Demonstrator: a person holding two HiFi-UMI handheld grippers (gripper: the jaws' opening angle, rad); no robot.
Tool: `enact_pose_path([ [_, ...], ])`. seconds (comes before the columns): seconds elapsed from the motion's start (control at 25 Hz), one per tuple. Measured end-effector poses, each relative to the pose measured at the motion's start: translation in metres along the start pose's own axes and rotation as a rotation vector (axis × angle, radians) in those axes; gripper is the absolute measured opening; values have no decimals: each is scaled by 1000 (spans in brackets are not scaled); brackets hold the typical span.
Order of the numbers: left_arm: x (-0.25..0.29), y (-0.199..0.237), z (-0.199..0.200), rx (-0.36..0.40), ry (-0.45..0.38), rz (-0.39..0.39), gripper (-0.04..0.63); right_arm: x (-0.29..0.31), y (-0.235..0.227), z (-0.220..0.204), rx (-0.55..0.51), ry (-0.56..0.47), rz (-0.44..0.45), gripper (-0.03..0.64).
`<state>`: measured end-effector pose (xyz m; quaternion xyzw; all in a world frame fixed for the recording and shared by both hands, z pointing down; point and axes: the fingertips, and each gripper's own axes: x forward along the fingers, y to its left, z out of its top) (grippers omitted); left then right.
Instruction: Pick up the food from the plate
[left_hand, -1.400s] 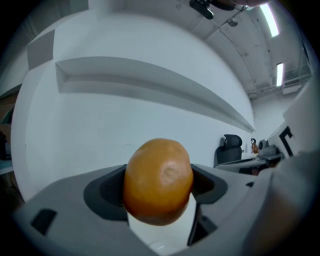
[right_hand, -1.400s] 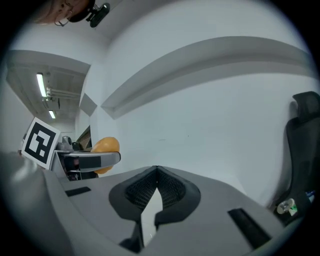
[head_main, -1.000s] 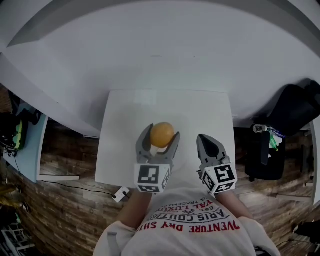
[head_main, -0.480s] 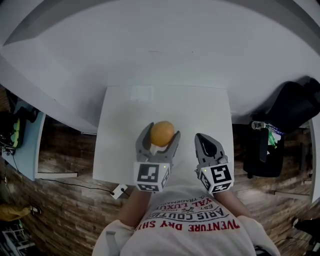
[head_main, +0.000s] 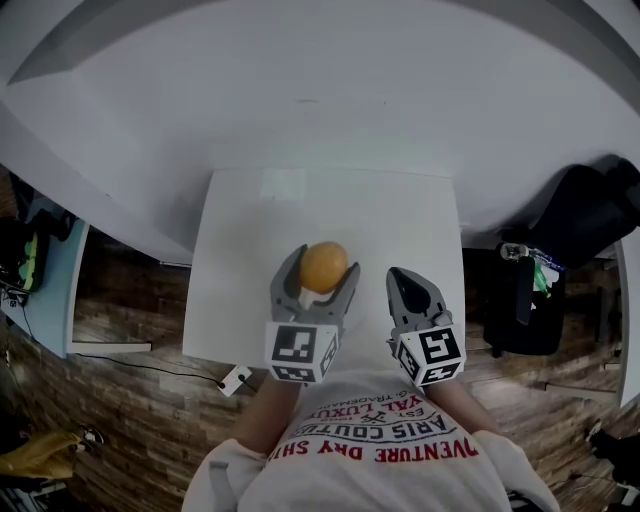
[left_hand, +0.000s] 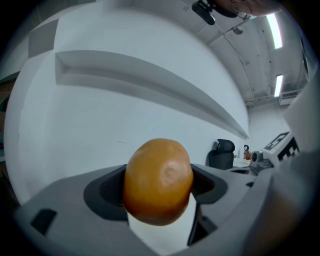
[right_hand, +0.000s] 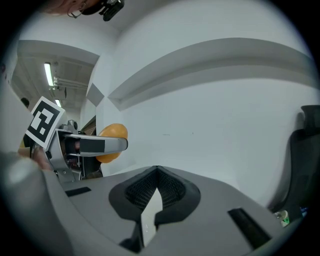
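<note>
A round orange-brown piece of food (head_main: 323, 267) is held above the white table (head_main: 400, 220), and my left gripper (head_main: 322, 266) is shut on it, one jaw on each side. In the left gripper view the food (left_hand: 159, 180) fills the gap between the dark pads, pressed from both sides. My right gripper (head_main: 406, 278) hovers beside it to the right, jaws shut together with nothing in them. The right gripper view shows the meeting tips of the right gripper (right_hand: 156, 172) and, to their left, the food (right_hand: 114, 132) behind a left finger (right_hand: 100, 145). No plate is in view.
A plain white wall with a long ledge (head_main: 300, 60) stands behind the table. A black chair or bag (head_main: 590, 215) sits at the right, a pale blue desk (head_main: 45, 290) at the left. A white plug block (head_main: 237, 378) lies on the wooden floor.
</note>
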<state>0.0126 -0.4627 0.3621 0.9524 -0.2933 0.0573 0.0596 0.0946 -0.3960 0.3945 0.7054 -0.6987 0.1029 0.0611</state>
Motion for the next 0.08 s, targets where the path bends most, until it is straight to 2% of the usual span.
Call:
enact_pose_path([
  [0.08,-1,0,0,0,0,-2,362,0,1,0,-5,1,0,11],
])
